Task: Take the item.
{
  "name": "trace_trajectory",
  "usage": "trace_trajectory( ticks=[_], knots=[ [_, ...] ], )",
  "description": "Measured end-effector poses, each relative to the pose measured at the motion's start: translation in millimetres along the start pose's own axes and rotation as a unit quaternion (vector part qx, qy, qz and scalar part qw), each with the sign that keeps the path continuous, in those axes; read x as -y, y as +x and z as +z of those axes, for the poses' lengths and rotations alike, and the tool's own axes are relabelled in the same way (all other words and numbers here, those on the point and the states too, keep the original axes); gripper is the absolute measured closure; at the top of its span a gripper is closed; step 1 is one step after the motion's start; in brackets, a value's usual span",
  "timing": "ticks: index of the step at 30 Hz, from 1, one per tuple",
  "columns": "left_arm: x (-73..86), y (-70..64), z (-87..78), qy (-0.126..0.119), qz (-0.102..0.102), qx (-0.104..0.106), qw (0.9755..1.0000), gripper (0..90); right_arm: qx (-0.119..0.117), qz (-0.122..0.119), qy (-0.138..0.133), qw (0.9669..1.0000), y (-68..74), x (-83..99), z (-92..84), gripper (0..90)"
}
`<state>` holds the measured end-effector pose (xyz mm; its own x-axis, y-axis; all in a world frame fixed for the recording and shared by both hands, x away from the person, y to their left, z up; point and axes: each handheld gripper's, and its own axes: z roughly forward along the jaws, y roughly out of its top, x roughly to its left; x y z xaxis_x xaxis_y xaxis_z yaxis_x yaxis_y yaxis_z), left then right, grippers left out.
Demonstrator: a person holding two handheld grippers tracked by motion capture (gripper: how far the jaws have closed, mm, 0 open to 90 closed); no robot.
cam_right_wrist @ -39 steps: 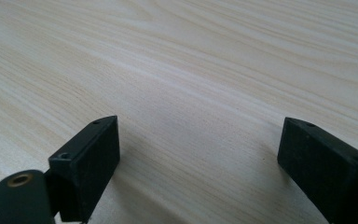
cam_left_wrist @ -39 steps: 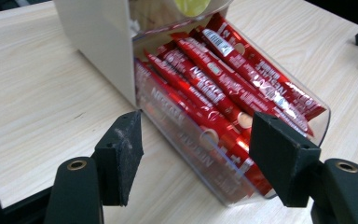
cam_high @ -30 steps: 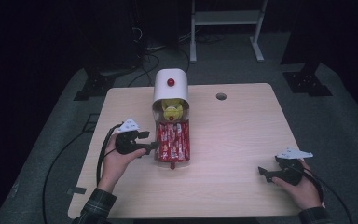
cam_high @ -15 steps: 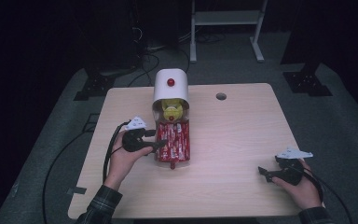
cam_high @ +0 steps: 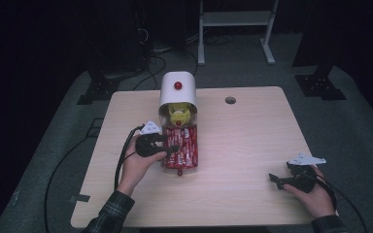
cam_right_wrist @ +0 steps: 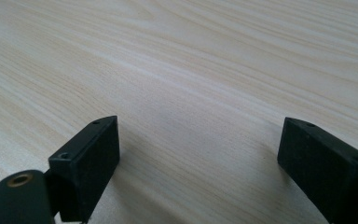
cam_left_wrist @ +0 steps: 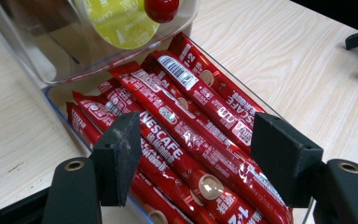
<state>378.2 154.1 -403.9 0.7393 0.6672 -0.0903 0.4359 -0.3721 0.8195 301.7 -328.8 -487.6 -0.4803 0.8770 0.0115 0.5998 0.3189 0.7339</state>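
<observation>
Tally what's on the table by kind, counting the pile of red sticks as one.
Tools: 2, left tool, right tool
White dispenser: 1
Clear tray: 1
Pile of red Nescafe sticks: 1
Total: 5

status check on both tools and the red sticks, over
Left tool open over red coffee sticks in clear tray. Right tool open, on bare table. Nothing blocking.

We see a pale wood tabletop (cam_high: 252, 145) with a small round hole (cam_high: 230, 100) near its far edge. It stands on a grey floor mat (cam_high: 349, 126). Behind, the room is dark; a white metal frame (cam_high: 235, 22) stands at the back, black stand feet (cam_high: 320, 85) flank the sides, and cables (cam_high: 155, 48) lie on the floor.
</observation>
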Motion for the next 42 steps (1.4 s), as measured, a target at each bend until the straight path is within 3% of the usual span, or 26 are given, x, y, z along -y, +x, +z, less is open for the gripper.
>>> trace_trajectory(
  ticks=[14,21,25,32,38,42],
  knots=[
    [-2.1,-7.3,17.3,0.011,0.015,-0.008,0.9998,34.3,0.000,0.000,0.000,1.0000,0.0,0.0,0.0,11.7],
    [-1.3,-9.3,22.3,0.022,0.027,-0.025,0.9991,37.1,0.000,0.000,0.000,1.0000,0.0,0.0,0.0,11.6],
    [1.0,-10.2,22.6,0.020,0.036,-0.046,0.9981,42.7,0.000,0.000,0.000,1.0000,0.0,0.0,0.0,11.7],
    [3.4,-10.7,23.3,0.019,0.036,-0.054,0.9977,48.3,0.000,0.000,0.000,1.0000,0.0,0.0,0.0,11.6],
    [3.6,-8.8,20.8,0.014,0.025,-0.048,0.9984,58.5,0.000,0.000,0.000,1.0000,0.0,0.0,0.0,11.7],
    [3.6,-7.4,19.1,0.013,0.017,-0.033,0.9992,65.8,0.000,-0.001,0.000,1.0000,0.0,0.0,0.0,11.7]
  ],
)
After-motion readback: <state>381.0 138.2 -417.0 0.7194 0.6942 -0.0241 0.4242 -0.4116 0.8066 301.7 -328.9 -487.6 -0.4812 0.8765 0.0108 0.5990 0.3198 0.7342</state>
